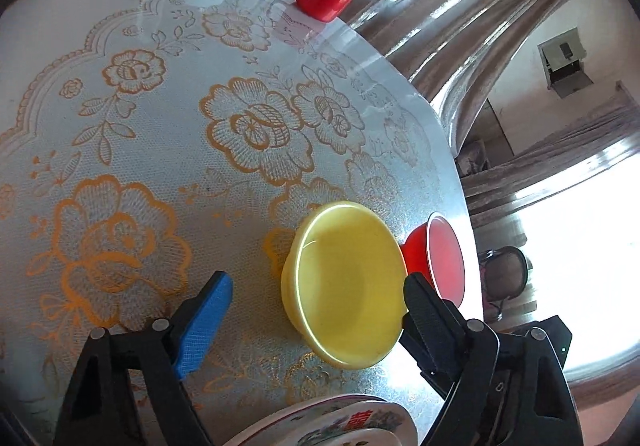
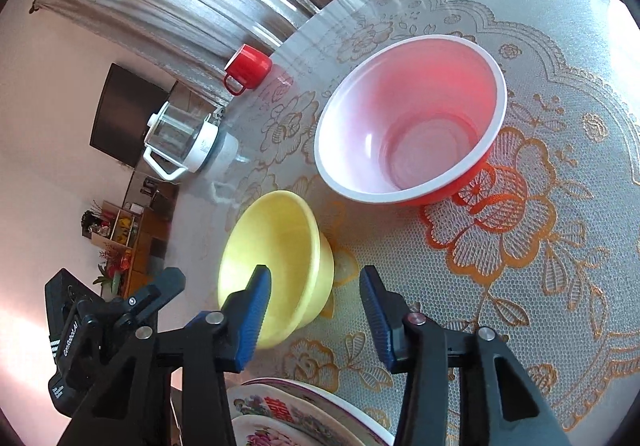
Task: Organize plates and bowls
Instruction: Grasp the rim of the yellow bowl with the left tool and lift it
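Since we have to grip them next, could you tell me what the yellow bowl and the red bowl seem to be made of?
Yellow bowl: probably plastic or melamine, opaque, soft satin sheen, thin rim. Red bowl: likely thin plastic, glossy, its white inside glowing pink as light passes through the red wall.

I see a yellow bowl [image 2: 276, 266] standing upright and empty on the table [image 1: 132, 134], close to its edge. Just beside it stands a bigger red bowl [image 2: 412, 118], white inside, also upright and empty. At the table's near edge lie stacked flowered plates [image 2: 296, 418] with a red character.
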Motion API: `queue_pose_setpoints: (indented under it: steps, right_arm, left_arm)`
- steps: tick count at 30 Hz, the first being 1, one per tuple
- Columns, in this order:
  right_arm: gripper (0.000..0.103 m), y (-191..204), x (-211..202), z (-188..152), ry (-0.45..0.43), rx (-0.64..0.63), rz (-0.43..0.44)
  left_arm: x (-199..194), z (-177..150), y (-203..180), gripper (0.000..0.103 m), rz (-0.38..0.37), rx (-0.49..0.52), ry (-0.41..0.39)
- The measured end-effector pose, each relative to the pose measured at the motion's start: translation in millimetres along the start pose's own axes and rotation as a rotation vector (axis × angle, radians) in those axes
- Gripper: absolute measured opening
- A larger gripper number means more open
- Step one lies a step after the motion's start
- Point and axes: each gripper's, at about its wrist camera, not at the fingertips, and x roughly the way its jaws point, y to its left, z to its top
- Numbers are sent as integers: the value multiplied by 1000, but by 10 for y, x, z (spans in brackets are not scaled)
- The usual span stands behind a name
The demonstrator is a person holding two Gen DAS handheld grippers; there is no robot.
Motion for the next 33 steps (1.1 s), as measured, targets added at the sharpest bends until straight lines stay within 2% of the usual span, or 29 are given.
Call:
queue_pose_setpoints:
  steps: [2, 6, 8, 12, 20, 33]
  right_arm:
    - [34, -14, 63, 4, 23, -2, -11]
    - [26, 5, 143, -8, 48, -25, -18]
    - [23, 26, 160, -28, 56, -40, -16]
    - [22, 60, 179, -47, 57, -65, -35]
    - [22, 169, 138, -80, 51, -134, -59]
    - [22, 408, -97, -267, 21, -198, -23]
  left_arm:
    - [58, 1, -11, 81, -14, 2, 8]
    - [159, -13, -87, 57, -25, 53, 33]
    - [179, -21, -136, 52, -16, 85, 29]
    - [189, -34, -144, 42, 8, 106, 25]
    - [79, -120, -157, 38, 44, 173, -12]
    - [-483, -364, -272, 38, 51, 272, -110]
